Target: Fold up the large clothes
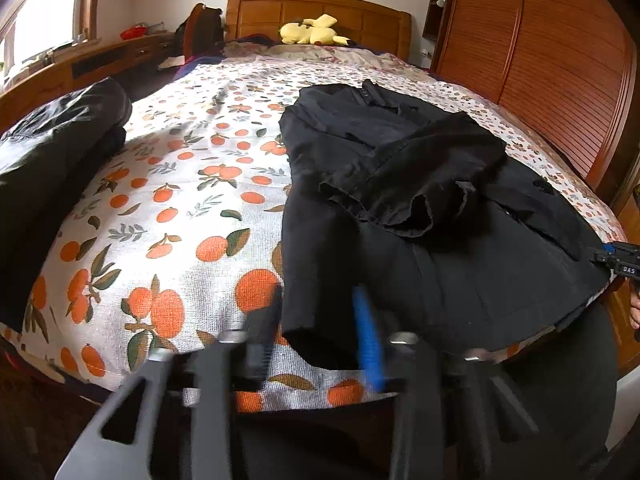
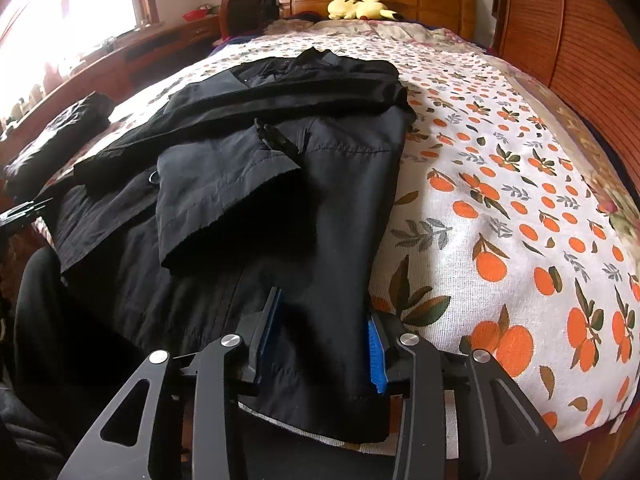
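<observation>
Black coat (image 2: 248, 184) at bed (image 2: 500, 208) foot edge, sleeves folded in, judged soft and heavy; both claws apart, left claw (image 1: 316, 332) and right claw (image 2: 320, 340) straddling hem corners, best hold.

A home bedroom: bed (image 1: 200, 200), wooden headboard (image 1: 320, 16).

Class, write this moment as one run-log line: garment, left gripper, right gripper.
coat: sleeves folded in, on bed | left gripper: open at hem corner | right gripper: open around hem

Both grippers are being held low with jaws spread wide: the left gripper (image 1: 320, 332) and the right gripper (image 2: 322, 344).
</observation>
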The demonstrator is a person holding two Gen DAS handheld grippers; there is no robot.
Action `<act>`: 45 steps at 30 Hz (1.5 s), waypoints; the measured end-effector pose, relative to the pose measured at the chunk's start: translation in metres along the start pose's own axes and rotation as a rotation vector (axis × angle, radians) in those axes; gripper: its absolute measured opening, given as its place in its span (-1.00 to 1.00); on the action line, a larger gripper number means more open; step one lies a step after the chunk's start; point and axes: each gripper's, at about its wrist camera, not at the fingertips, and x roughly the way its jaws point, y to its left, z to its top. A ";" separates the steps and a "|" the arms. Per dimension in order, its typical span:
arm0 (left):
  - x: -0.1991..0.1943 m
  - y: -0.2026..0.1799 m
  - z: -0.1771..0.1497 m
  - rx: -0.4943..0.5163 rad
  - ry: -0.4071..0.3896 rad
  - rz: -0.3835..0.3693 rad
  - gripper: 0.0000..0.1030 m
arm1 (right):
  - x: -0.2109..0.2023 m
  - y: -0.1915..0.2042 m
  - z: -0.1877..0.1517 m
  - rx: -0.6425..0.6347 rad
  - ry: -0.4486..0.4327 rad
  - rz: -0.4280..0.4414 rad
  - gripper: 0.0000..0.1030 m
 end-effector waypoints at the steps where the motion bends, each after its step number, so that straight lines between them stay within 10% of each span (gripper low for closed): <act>1: -0.002 0.000 0.001 -0.003 -0.005 -0.005 -0.83 | -0.001 0.000 0.000 -0.002 -0.005 -0.009 -0.80; 21: -0.154 -0.042 0.131 0.014 -0.405 -0.080 -0.92 | -0.136 0.015 0.100 -0.042 -0.376 0.016 -0.98; 30: -0.234 -0.062 0.125 0.041 -0.511 -0.086 -0.92 | -0.210 0.022 0.087 -0.097 -0.466 0.002 -0.98; 45: -0.107 -0.033 0.181 0.033 -0.353 -0.001 -0.91 | -0.116 0.006 0.134 -0.106 -0.383 0.002 -0.97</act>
